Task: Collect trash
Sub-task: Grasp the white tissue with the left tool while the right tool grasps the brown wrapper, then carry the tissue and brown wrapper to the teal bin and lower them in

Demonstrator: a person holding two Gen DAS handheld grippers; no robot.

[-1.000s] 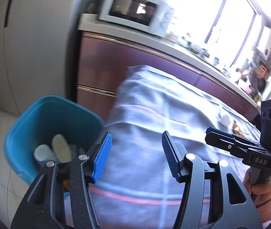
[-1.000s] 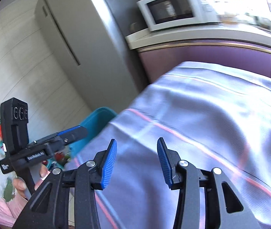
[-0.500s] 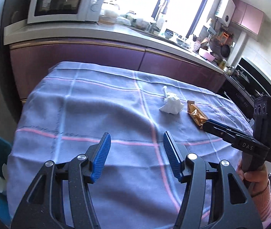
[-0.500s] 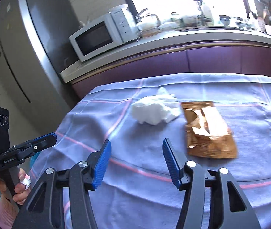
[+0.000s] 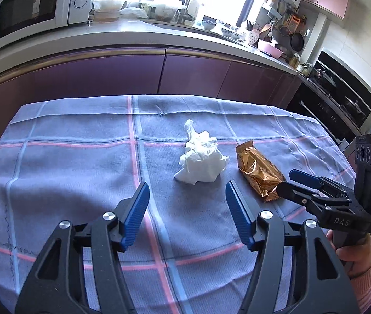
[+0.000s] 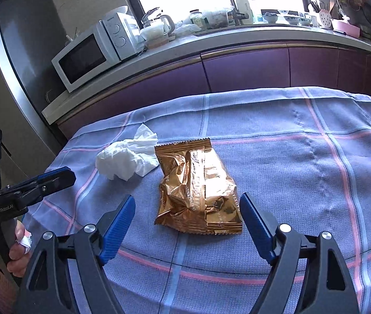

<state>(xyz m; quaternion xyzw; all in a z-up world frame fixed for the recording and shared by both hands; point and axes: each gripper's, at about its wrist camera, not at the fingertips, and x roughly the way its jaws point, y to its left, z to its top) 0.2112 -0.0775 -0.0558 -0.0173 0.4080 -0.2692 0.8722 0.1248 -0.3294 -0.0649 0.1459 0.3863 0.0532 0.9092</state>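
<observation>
- Lying on the checked blue cloth (image 5: pixel 80 162) that covers the desk (image 5: pixel 54 235) are two pieces of trash: a crumpled white tissue (image 5: pixel 201 163) and a crinkled gold wrapper (image 5: pixel 260 172).
- In the left wrist view the tissue sits just beyond the left tool (image 5: pixel 187 218), roughly in line with the gap between its blue pads (image 5: pixel 137 209), and touches neither of them.
- The left tool's jaws stand apart with nothing between them; they have just been opening a little further.
- The gold wrapper lies just beside the tissue, on its right in this view; whether the two touch cannot be told.
- In the right wrist view the wrapper (image 6: pixel 198 188) lies flat, its near end level with the tips of the right tool (image 6: pixel 187 218).
- The right tool's jaws stand wide apart, one on each side of the wrapper's near end, and no pad presses on it; they have just been opening quickly.
- The tissue (image 6: pixel 126 157) appears at the wrapper's far left corner in this view.
- A hand (image 5: pixel 352 251) in a pink sleeve grips the right tool's handle; another hand (image 6: pixel 19 248) grips the left tool's handle.
- Behind the desk runs a purple-fronted kitchen counter (image 6: pixel 250 68) carrying a white microwave (image 6: pixel 91 52).
</observation>
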